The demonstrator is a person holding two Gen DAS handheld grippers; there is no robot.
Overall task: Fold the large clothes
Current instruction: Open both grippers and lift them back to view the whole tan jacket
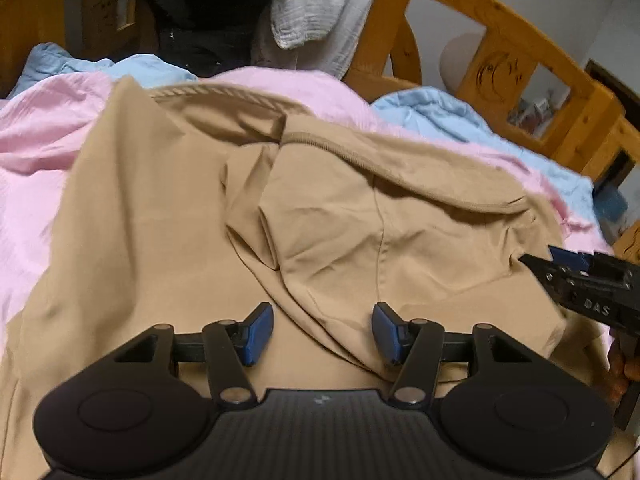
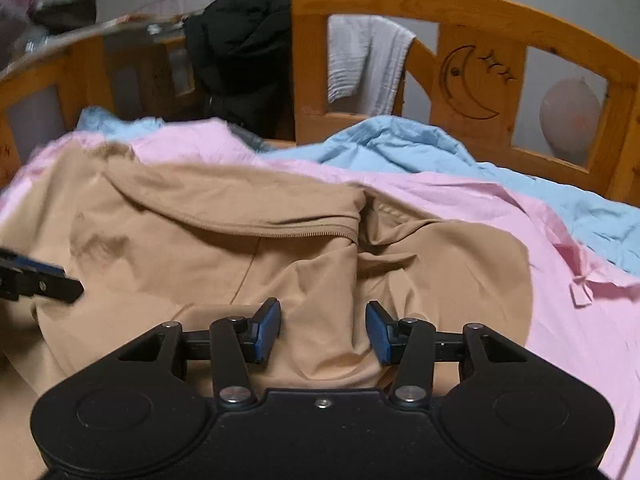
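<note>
A large tan garment [image 1: 168,216] lies spread and partly folded over a pink sheet on a bed; it also fills the right wrist view [image 2: 224,248], with a zipper seam across its middle. My left gripper [image 1: 322,333] is open just above the cloth's near part, nothing between its blue pads. My right gripper [image 2: 323,331] is open over a bunched fold at the garment's right side. The right gripper also shows at the right edge of the left wrist view [image 1: 536,264]; the left one shows at the left edge of the right wrist view [image 2: 68,284].
A pink sheet [image 2: 520,248] and a light blue sheet [image 2: 440,152] cover the bed. A wooden headboard [image 2: 480,80] with a moon carving stands behind, with a white towel [image 2: 360,60] and black clothes [image 2: 240,52] hung on it.
</note>
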